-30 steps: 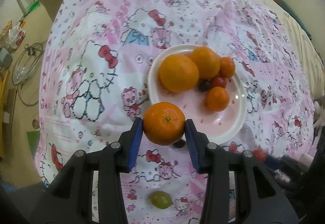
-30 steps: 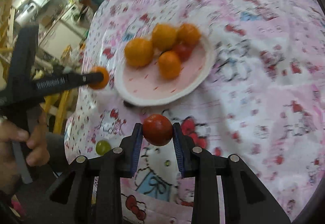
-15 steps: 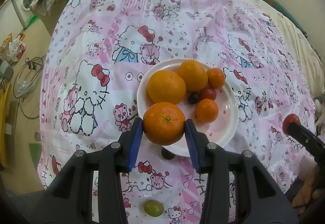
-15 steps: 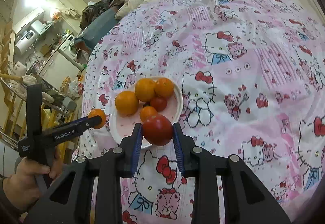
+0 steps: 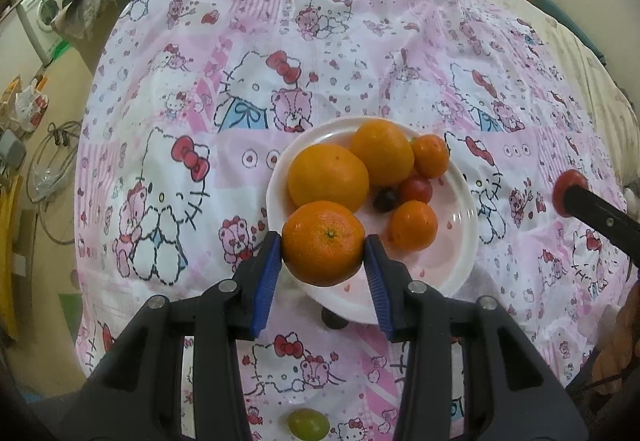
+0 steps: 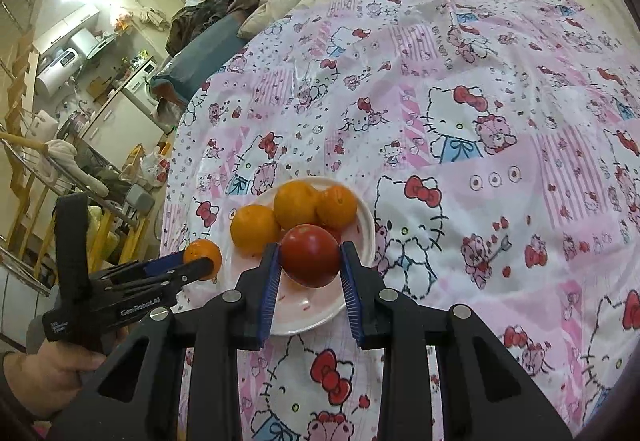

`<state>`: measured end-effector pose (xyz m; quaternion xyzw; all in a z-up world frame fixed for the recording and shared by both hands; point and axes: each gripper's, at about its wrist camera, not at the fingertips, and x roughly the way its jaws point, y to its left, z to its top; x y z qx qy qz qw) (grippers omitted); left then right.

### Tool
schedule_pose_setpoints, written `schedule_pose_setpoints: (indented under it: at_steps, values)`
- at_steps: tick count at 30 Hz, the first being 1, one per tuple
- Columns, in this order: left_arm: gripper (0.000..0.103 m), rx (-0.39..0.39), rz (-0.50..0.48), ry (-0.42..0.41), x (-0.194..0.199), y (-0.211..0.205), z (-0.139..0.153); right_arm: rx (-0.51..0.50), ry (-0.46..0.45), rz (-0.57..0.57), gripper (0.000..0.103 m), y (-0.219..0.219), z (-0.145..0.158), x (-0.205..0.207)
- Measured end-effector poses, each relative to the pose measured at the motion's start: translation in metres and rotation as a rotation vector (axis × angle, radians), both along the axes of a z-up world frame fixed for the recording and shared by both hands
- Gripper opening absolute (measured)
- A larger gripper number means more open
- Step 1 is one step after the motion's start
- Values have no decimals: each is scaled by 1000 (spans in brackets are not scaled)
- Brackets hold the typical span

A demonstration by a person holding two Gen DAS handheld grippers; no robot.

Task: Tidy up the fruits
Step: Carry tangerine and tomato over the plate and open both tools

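A glossy white plate (image 5: 466,241) is seen on thin, creased printed cloth (image 5: 160,121). A dimpled, slightly shiny orange (image 5: 323,243) is pressed by ribbed blue pads (image 5: 266,277); the tomato (image 6: 310,255) looks smooth.

A plate (image 5: 466,241) sits near the middle of the bedspread (image 5: 320,53). On it, two big oranges (image 5: 328,177) lie at the far left, touching; a small orange (image 5: 430,156) sits to their right, with a cherry tomato (image 5: 416,189) and a grape (image 5: 386,199) nearer, then another small orange (image 5: 413,225). Near the plate's rim lies a dark grape (image 5: 332,319); nearer still, a pale grape (image 5: 309,423)
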<state>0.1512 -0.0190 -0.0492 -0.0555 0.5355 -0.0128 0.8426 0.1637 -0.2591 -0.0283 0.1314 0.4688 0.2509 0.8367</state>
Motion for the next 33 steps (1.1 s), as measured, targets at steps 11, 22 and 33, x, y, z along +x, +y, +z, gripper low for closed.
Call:
schedule_pose_setpoints:
  at_steps: [11, 22, 33]
  values:
    - [38, -20, -42, 75, 22, -8, -26, -2, 109, 16, 31, 13, -36, 29]
    - [38, -32, -49, 99, 18, -15, -34, -2, 226, 27, 32, 25, -73, 32]
    - [39, -58, -67, 113, 19, -20, -38, -15, 266, 12, 32, 30, -85, 35]
